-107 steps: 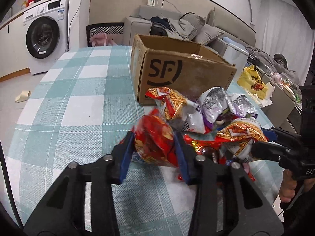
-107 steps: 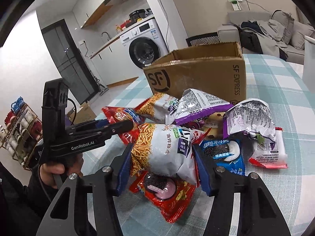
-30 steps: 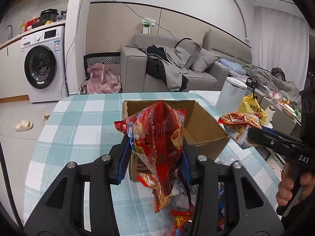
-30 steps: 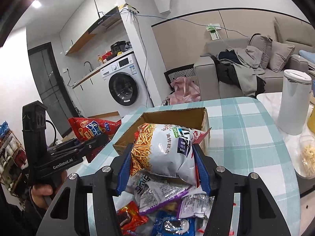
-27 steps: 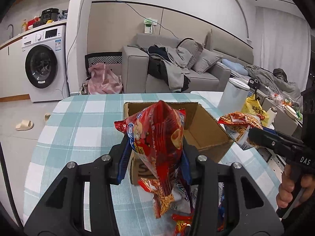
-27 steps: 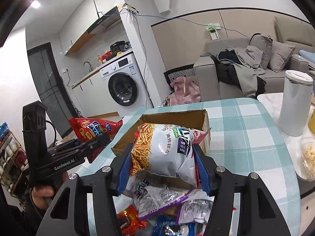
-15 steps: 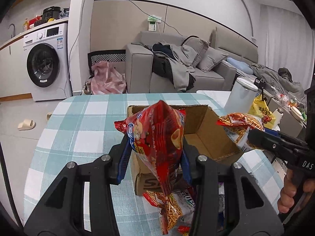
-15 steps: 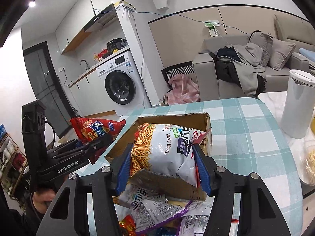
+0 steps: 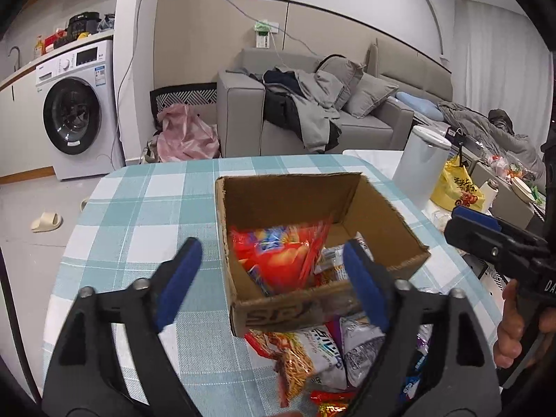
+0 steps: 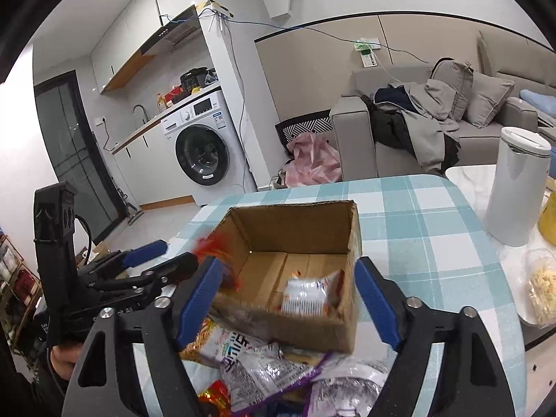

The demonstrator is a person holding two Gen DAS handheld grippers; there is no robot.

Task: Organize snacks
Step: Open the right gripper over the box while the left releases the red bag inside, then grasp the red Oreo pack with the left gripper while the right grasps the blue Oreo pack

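left tongs (image 9: 271,271) wide open, empty | right tongs (image 10: 288,295) wide open, empty | red bag (image 9: 278,257), white bag (image 10: 305,297) in box (image 9: 382,205) | risk: remaining packets (image 10: 257,354) pile against near wall; careless grab could shove box

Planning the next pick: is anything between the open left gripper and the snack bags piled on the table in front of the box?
Nothing visible blocks it. The left gripper hangs open above the cardboard box, and the snack bags lie uncovered on the table's near side.
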